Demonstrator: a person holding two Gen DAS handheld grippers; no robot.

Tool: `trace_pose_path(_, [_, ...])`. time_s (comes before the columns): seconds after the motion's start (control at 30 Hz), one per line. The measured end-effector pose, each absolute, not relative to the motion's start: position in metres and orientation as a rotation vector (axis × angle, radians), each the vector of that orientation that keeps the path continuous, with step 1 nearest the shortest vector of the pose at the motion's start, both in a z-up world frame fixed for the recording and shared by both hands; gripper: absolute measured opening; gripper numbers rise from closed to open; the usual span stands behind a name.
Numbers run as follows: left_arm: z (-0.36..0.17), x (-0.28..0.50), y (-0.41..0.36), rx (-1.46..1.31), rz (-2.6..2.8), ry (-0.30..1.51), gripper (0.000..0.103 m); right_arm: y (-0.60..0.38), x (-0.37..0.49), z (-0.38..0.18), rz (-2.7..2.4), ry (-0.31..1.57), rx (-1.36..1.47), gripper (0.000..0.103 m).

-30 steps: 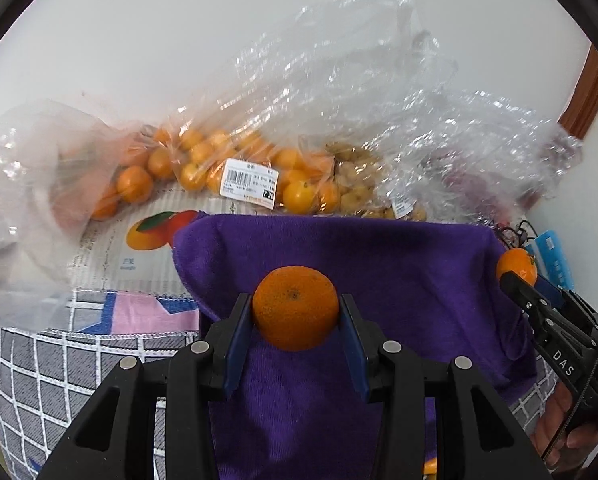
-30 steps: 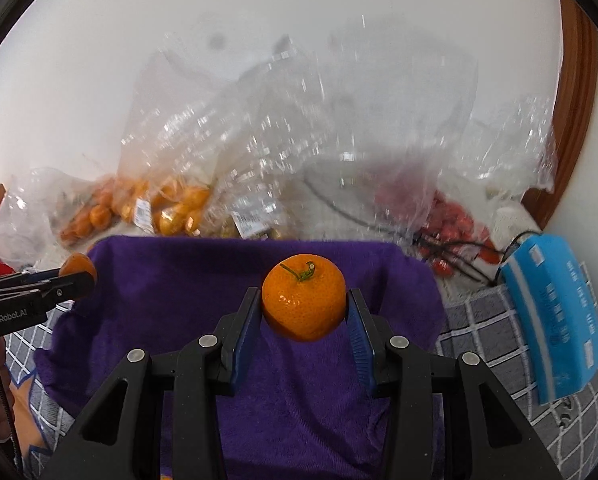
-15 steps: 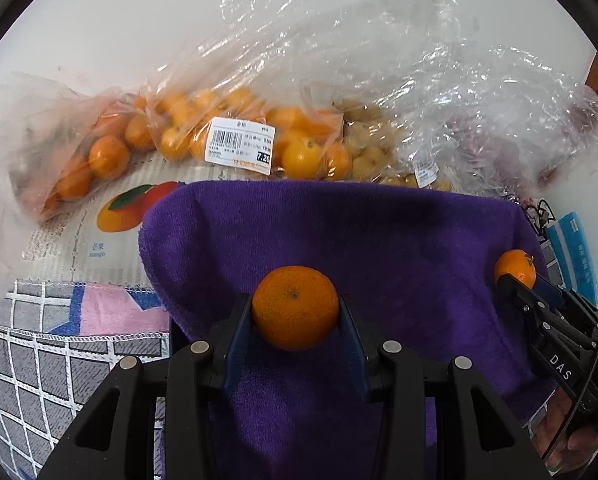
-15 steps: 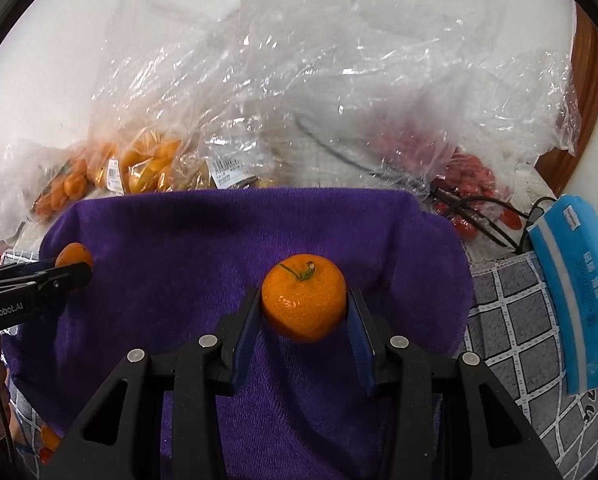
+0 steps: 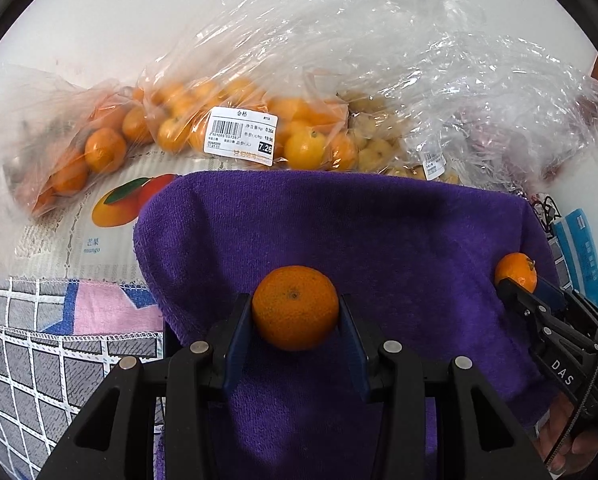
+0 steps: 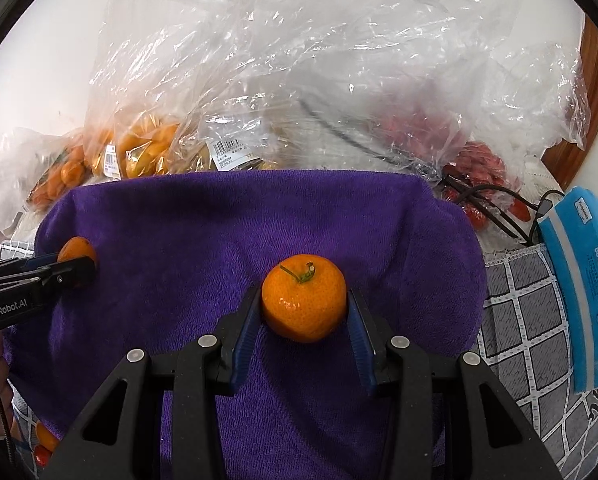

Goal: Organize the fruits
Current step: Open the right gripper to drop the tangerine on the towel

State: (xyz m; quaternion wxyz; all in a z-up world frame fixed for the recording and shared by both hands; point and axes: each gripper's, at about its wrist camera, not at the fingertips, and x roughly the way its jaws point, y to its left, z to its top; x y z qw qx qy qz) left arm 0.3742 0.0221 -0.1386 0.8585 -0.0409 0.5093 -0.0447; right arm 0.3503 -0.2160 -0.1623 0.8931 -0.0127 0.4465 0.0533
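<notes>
Each hand-held gripper (image 5: 295, 312) (image 6: 304, 312) clamps a round orange mandarin (image 5: 295, 307) (image 6: 304, 298); released, we risk them rolling off the purple terry towel (image 5: 379, 240).

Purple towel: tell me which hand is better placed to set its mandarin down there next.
Neither clearly: left gripper and right gripper each clamp a mandarin over the purple towel.

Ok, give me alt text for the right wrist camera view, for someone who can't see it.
The right gripper clamps a stemmed mandarin over a purple towel. At the left edge, the left gripper holds another mandarin. Behind lie clear bags of orange fruit and red fruit.
</notes>
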Motion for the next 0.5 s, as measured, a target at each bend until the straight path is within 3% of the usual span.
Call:
trace_pose_path(0.1, [-0.138, 0.375, 0.021, -0.090, -0.095, 1.076, 0.041, -0.216, 0.349, -0.160, 0.116, 0.925, -0.019, 0.046])
trace_pose_path(0.27, [-0.126, 0.370, 0.018, -0.076, -0.095, 1.066, 0.049, -0.214, 0.341, -0.141, 0.119, 0.895, -0.026, 0.077])
trace_pose_path(0.5, [-0.093, 0.346, 0.013, -0.060, -0.080, 1.012, 0.054, -0.208, 0.311, -0.112, 0.045, 0.841, -0.089, 0.086])
